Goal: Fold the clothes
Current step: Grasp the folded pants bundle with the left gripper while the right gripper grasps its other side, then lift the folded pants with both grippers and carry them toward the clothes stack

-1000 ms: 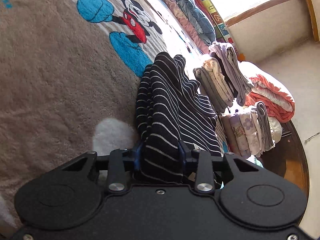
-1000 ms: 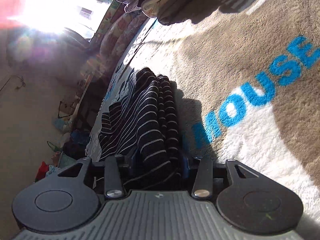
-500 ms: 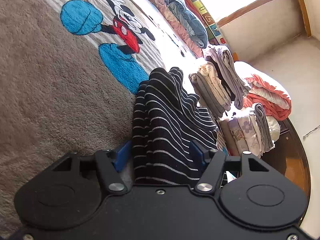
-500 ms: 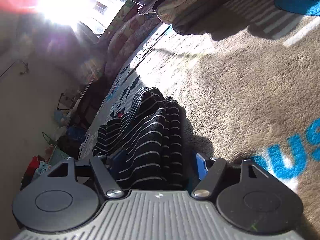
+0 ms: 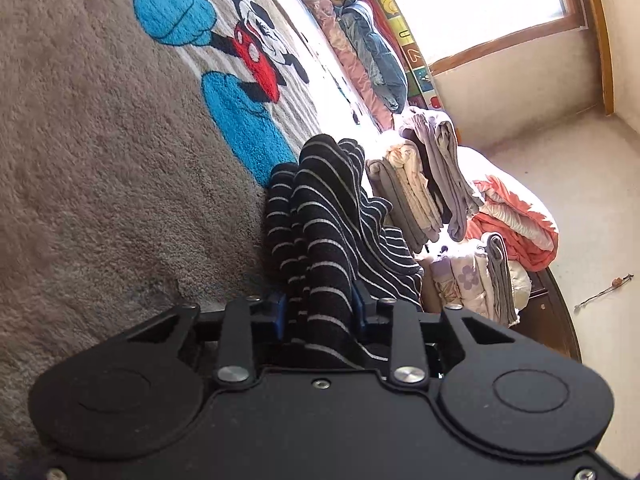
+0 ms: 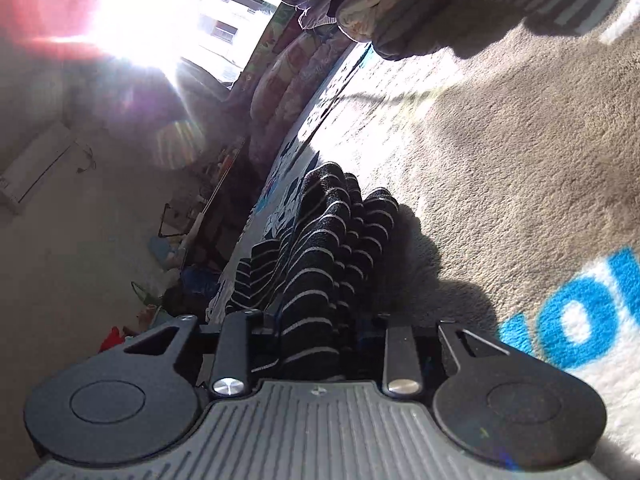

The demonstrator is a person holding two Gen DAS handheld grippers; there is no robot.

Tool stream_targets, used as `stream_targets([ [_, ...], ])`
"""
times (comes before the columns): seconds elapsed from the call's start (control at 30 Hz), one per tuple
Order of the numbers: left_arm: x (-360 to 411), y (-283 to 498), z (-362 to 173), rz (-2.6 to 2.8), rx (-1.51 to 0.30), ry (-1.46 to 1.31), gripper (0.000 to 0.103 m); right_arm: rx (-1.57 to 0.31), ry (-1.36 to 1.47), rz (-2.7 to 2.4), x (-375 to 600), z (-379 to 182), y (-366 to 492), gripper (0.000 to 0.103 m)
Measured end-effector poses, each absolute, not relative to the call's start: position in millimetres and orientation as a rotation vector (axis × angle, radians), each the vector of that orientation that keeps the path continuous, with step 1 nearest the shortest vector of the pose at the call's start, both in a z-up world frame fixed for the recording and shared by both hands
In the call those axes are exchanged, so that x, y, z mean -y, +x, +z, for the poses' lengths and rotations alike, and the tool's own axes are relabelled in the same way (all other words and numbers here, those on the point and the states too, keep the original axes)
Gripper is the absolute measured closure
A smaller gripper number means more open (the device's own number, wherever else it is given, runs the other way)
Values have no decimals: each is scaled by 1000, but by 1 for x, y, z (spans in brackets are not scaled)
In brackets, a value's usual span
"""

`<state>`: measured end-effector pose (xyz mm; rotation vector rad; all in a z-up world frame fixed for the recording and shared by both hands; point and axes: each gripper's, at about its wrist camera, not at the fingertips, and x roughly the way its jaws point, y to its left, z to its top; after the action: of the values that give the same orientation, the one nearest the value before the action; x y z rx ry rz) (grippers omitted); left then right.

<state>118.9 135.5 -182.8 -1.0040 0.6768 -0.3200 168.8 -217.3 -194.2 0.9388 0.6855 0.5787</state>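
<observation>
A black garment with thin white stripes (image 5: 320,208) lies bunched in thick folds on a grey-brown plush blanket (image 5: 100,140) with a cartoon mouse print. My left gripper (image 5: 320,304) is shut on one end of the bundle, its blue pads pressing the cloth from both sides. In the right wrist view the same striped garment (image 6: 332,232) runs away from my right gripper (image 6: 316,324), which is shut on its other end. The blanket (image 6: 520,160) lies beside it, with large blue letters. The pads there are mostly hidden by the cloth.
Stacks of folded clothes (image 5: 420,184) stand just past the striped garment, with a second floral stack (image 5: 480,272) and an orange quilt (image 5: 520,220) near the edge. Rolled bedding (image 5: 372,48) lines the wall under the window. Folded clothes (image 6: 380,8) hang at the top of the right view.
Half a second ago both grippers stood wider apart around the bundle; now both have closed on it again. Both have shifted slightly along the blanket.
</observation>
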Motion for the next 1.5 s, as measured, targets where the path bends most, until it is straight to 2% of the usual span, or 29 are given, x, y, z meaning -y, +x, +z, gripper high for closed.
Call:
stream_targets([
  [0.2, -159, 94, -148, -318, -575, -1055, 75, -651, 942, 682, 190, -151, 168, 73],
  [0.5, -215, 22, -68, -241, -350, -1087, 75, -610, 930, 922, 117, -68, 165, 73],
  [0.77, -270, -39, -12, -154, -191, -1119, 75, -644, 953, 1091, 42, -22, 159, 73],
  [1.07, -326, -90, 22, -54, -74, -1107, 75, -697, 951, 1258, -43, 21, 151, 73],
  [1.27, -354, -114, 33, 8, -36, -1097, 75, -739, 945, 1333, -93, 31, 153, 73],
  [1.5, -400, -114, 63, 78, 30, -1044, 75, -761, 944, 1424, -167, 60, 172, 73],
])
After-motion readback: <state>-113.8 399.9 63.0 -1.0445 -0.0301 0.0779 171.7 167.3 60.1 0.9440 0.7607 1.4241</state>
